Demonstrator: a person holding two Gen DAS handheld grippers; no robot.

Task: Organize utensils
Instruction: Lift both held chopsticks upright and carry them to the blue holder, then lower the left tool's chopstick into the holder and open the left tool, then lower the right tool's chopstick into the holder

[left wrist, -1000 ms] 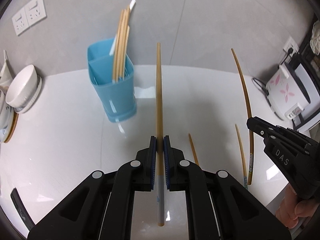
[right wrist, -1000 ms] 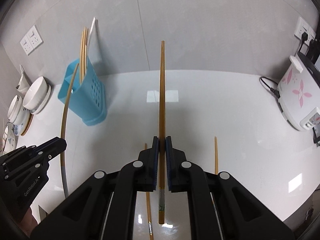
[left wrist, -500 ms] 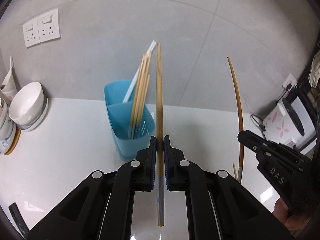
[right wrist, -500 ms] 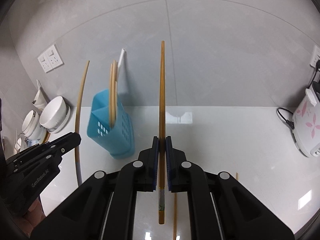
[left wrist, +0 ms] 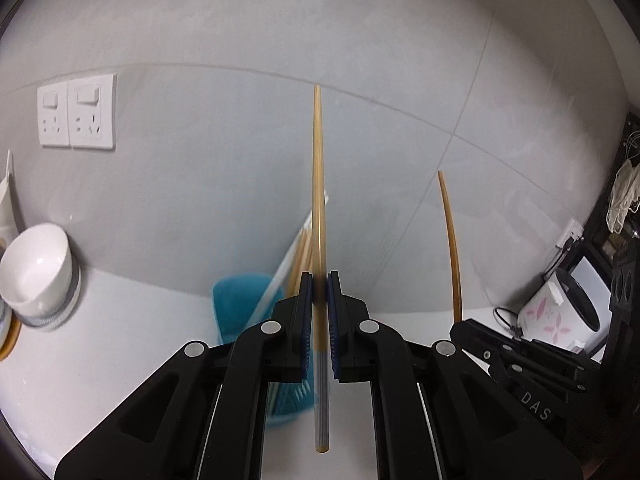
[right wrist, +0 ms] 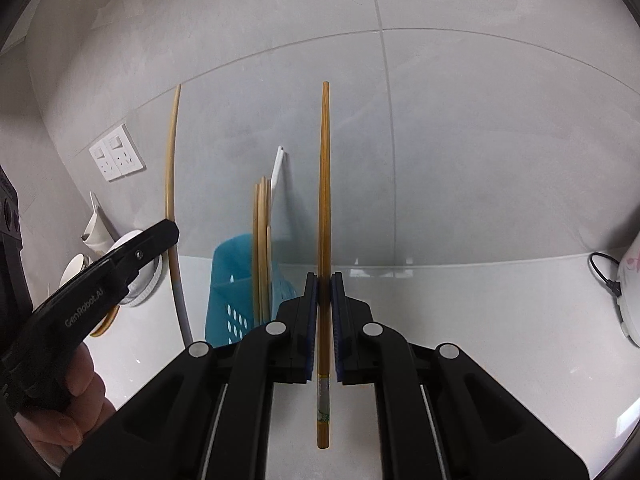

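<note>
My left gripper (left wrist: 319,280) is shut on a wooden chopstick (left wrist: 318,184) that points up and forward, above the blue utensil holder (left wrist: 236,304). The holder stands on the white counter by the wall and holds several chopsticks (left wrist: 302,248). My right gripper (right wrist: 324,280) is shut on another wooden chopstick (right wrist: 325,184), held to the right of the holder (right wrist: 230,280) and its chopsticks (right wrist: 262,240). Each gripper shows in the other's view: the right one (left wrist: 520,356) with its chopstick (left wrist: 452,240), the left one (right wrist: 120,268) with its chopstick (right wrist: 172,168).
White bowls (left wrist: 36,268) are stacked at the left by the wall, under wall sockets (left wrist: 76,116). A white rice cooker (left wrist: 560,312) with a black cord stands at the right; it also shows at the right edge of the right wrist view (right wrist: 632,288). A grey tiled wall is close behind.
Both grippers have tilted up and moved closer to the blue holder with their chopsticks. The loose chopsticks on the counter have dropped out of view.
</note>
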